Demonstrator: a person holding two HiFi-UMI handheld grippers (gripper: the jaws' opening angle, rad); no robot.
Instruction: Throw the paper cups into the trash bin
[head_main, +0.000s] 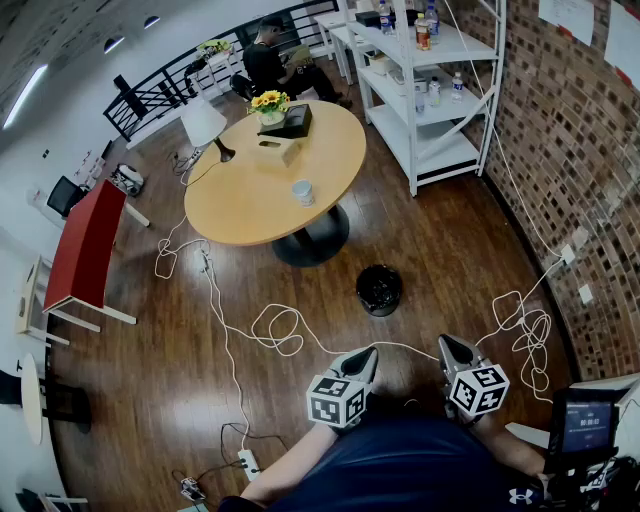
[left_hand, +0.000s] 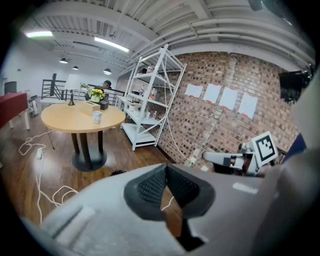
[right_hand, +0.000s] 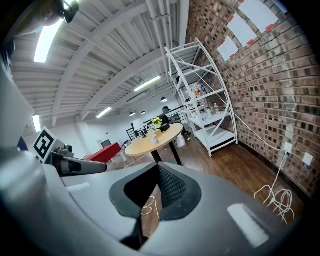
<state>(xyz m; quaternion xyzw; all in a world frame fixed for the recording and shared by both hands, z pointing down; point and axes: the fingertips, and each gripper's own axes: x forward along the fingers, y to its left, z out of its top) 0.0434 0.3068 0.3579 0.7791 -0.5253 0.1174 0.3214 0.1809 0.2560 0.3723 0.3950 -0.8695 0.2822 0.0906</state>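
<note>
Both tools closed, empty, hanging over bare wood floor.
Left gripper (head_main: 368, 353) and right gripper (head_main: 444, 344): jaws together, touching nothing. Paper cup (head_main: 303, 192) stands near the round table's (head_main: 225, 215) near edge; trash bin (head_main: 379, 289) sits between table and grippers, white cable (head_main: 280, 330) looping just left.

Paper cup (head_main: 303, 192), smooth wooden table (head_main: 240, 205), glossy wooden floor (head_main: 130, 385), rough brick wall (head_main: 580, 150)

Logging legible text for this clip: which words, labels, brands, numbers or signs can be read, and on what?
No words or numbers are readable.
Marker cubes: square black-and-white codes, no letters.
Small screen: lit lines, too blurred.
Sheets on the brick wall: too small.
Bottle labels on the white shelf: too small.
Dark shirt: white logo mark, no lettering.
</note>
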